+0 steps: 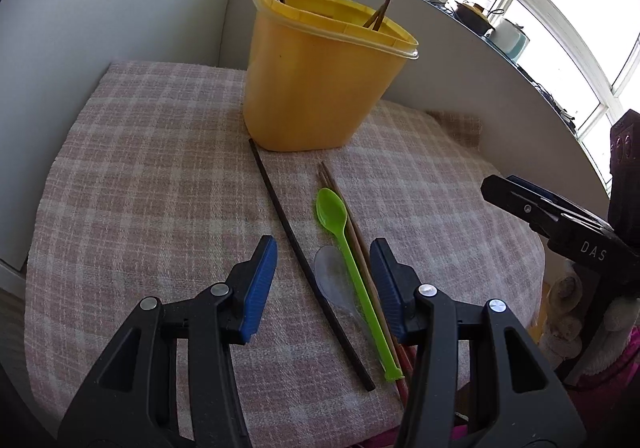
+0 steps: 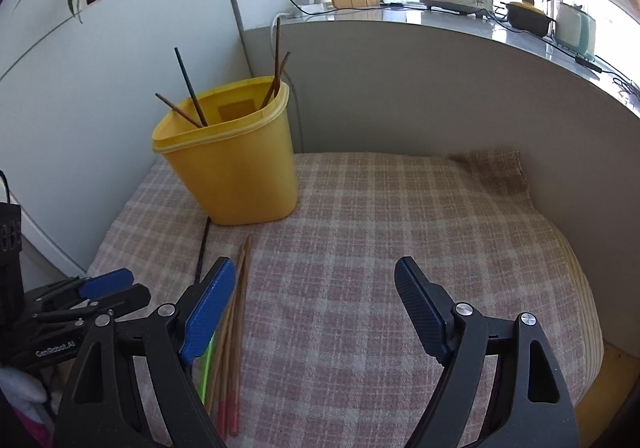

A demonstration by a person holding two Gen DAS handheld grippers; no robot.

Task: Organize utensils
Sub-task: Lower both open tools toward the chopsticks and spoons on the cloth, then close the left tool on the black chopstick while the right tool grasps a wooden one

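left wrist view: the left gripper [image 1: 323, 280] is hovering low over the checked cloth [image 1: 140, 176], its jaws standing wide apart and holding nothing. lying between the jaws are a black chopstick [image 1: 304, 264], a clear plastic spoon [image 1: 332, 280] and a green spoon [image 1: 348, 260], with a pair of brown chopsticks [image 1: 360, 244] running just inside the right jaw. straight ahead of the jaws, the yellow container [image 1: 316, 80] is standing upright with several chopsticks already leaning inside it. the right gripper [image 1: 552, 216] is showing at the right edge.

right wrist view: the right gripper [image 2: 316, 312] is also hanging open and empty over bare cloth [image 2: 400, 248]. the brown chopsticks [image 2: 236, 324] are lying just outside its left jaw, partly hidden behind it, with a sliver of the green spoon [image 2: 206, 368] beside them. the yellow container [image 2: 236, 160] is sitting ahead and to the left of the jaws, and the left gripper [image 2: 100, 292] is peeking in at the far left.

the utensils are looking light and stiff, though the thin plastic spoons are likely flexing under a hard squeeze and the smooth chopsticks may be rolling on the soft cloth. a pinch across the middle of a handle or shaft seems the safest hold, one piece at a time.
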